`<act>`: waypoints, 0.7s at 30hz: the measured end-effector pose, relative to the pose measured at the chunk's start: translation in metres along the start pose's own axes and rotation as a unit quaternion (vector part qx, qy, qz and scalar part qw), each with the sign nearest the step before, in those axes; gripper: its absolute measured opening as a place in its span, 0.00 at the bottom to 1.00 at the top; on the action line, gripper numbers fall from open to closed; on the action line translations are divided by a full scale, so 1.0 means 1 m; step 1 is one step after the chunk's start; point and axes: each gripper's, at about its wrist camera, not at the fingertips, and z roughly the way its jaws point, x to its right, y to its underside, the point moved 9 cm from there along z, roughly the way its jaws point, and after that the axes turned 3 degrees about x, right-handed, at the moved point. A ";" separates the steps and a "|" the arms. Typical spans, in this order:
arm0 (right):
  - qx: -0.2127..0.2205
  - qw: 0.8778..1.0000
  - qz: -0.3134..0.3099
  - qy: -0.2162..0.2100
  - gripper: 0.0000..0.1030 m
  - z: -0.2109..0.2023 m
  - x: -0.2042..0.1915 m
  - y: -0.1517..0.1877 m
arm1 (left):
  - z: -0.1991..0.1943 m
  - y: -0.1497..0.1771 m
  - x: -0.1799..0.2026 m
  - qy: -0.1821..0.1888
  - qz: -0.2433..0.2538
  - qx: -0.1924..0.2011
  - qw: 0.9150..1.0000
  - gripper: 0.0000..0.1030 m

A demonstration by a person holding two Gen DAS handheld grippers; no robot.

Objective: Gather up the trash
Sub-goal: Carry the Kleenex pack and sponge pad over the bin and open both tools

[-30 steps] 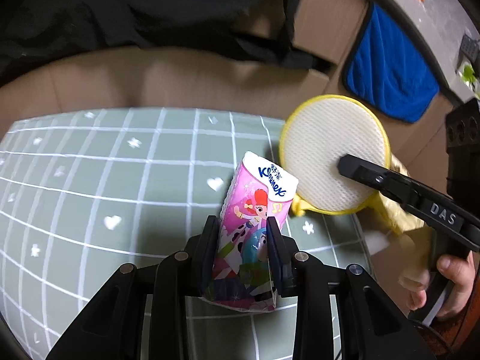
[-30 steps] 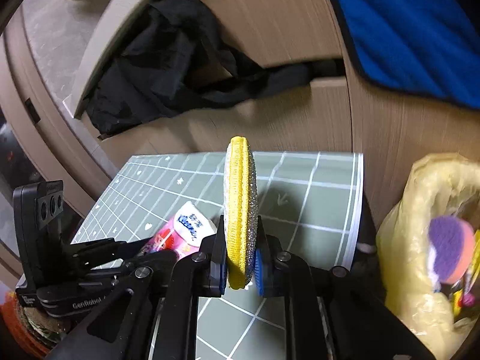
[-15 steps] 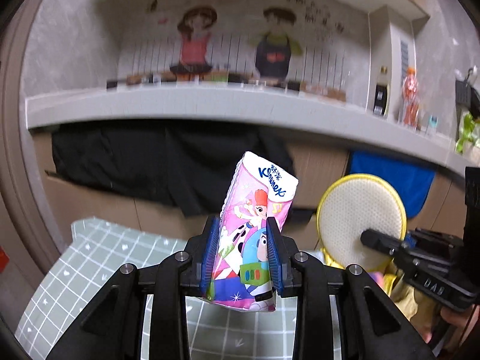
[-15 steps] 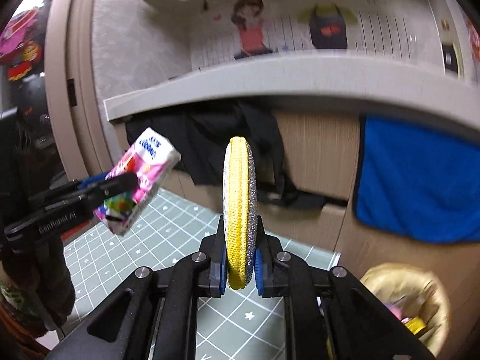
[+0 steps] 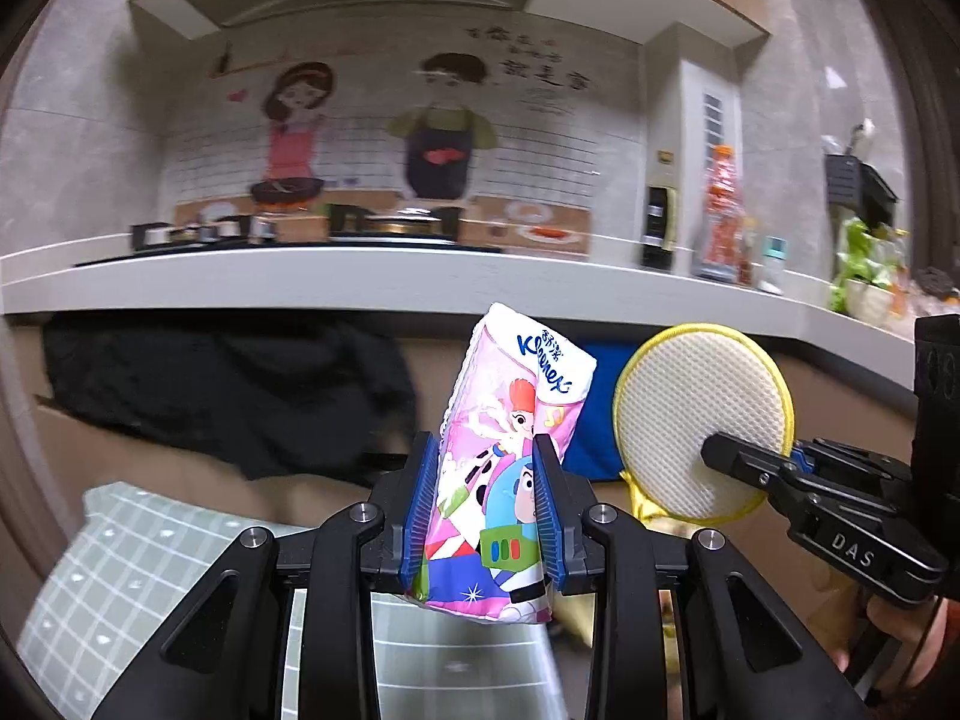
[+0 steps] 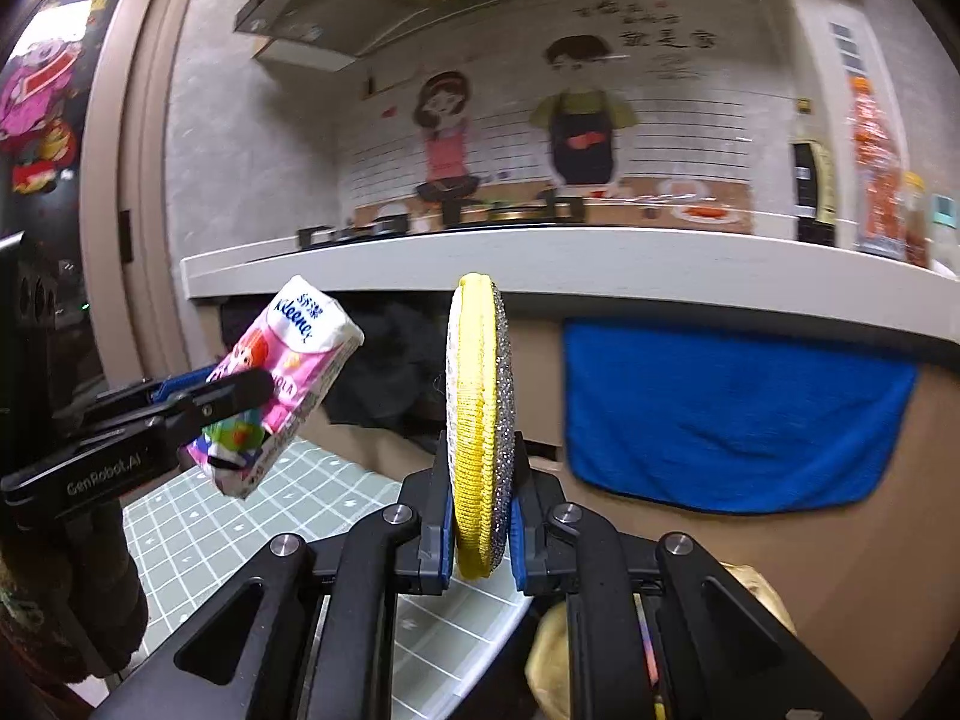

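two grippers are up in the air, each clamped on one thing. the left gripper [image 5: 486, 510] has its blue pads pressed on both sides of a pink tissue pack [image 5: 510, 468], which stands nearly upright between them, its white top leaning a little right; in the right wrist view the same pack [image 6: 282, 378] juts up and right out of the left gripper [image 6: 234, 396]. the right gripper [image 6: 480, 525] pinches a round scrub pad [image 6: 477, 420] by its lower edge, edge-on to its own camera, yellow rim in the middle and a glittery silver face on the right; from the left wrist view the pad [image 5: 699, 420] shows its white mesh face with a yellow border, just right of the pack, held by the right gripper [image 5: 750, 462]. a hand [image 5: 894, 630] grips that tool's handle at the lower right. below both grippers lies a green grid mat [image 6: 336, 516]. a yellow bag [image 6: 552, 648] shows under the right gripper, by the mat's right edge. behind, a blue towel [image 6: 726, 414] and a black cloth [image 5: 228, 390] hang below the front edge of a counter [image 5: 300, 288].
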 end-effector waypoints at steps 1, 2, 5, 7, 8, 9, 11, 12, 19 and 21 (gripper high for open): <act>0.001 1.000 0.003 0.007 0.13 -0.005 0.008 0.001 | 0.003 0.001 0.008 0.006 0.001 -0.002 1.000 0.31; 0.001 1.000 0.005 0.012 0.13 -0.007 0.014 0.001 | 0.008 0.003 0.018 0.014 0.001 -0.004 1.000 0.31; 0.001 0.999 0.009 0.036 0.13 -0.021 0.039 0.007 | 0.022 0.011 0.045 0.035 0.001 -0.013 0.999 0.31; -0.002 0.998 0.014 0.053 0.13 -0.029 0.058 0.011 | 0.034 0.019 0.064 0.051 0.001 -0.024 0.998 0.31; -0.003 0.998 0.017 0.057 0.13 -0.031 0.064 0.013 | 0.040 0.023 0.073 0.057 0.001 -0.029 0.998 0.31; -0.005 0.998 0.023 0.064 0.13 -0.035 0.075 0.016 | 0.045 0.027 0.082 0.063 0.002 -0.033 0.997 0.31; -0.006 0.997 0.032 0.073 0.13 -0.039 0.089 0.020 | 0.054 0.033 0.097 0.070 0.003 -0.040 0.997 0.31; -0.008 0.996 0.040 0.079 0.13 -0.041 0.099 0.024 | 0.059 0.037 0.104 0.075 0.003 -0.043 0.996 0.31; -0.028 0.992 0.075 0.093 0.13 -0.038 0.142 0.051 | 0.093 0.064 0.136 0.090 0.004 -0.074 0.993 0.31; -0.033 0.992 0.080 0.093 0.13 -0.036 0.148 0.056 | 0.102 0.072 0.139 0.091 0.000 -0.084 0.992 0.31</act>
